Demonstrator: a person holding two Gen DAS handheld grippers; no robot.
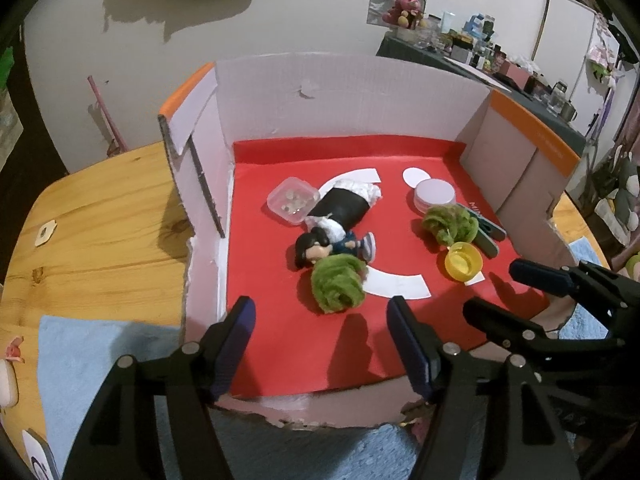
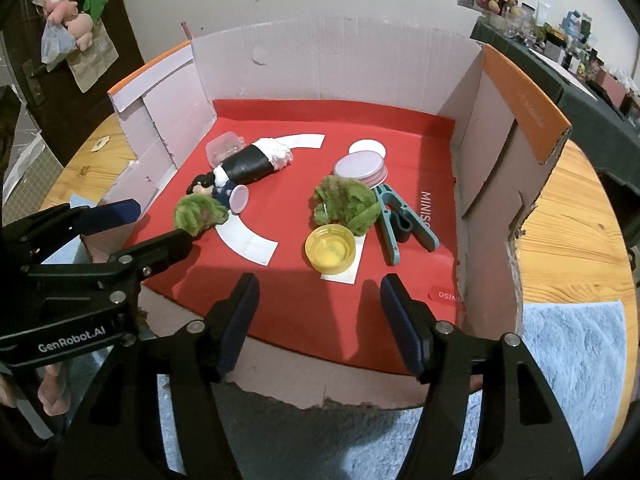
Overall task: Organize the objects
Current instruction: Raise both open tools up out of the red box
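Cardboard walls ring toys, green pompom beside figurine

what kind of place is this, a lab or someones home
Most likely a home room: a round wooden table holds the cardboard box, pink plush toys hang on a dark door, and a cluttered side table stands behind.

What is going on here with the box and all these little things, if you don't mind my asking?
A person is sorting small things in a cardboard box lined with red paper. Both the left tongs and the right tongs hover open at the near edge, holding nothing. Inside lie a doll, two green fuzzy balls, a yellow cap, a teal clip, stacked round lids and a clear tub.
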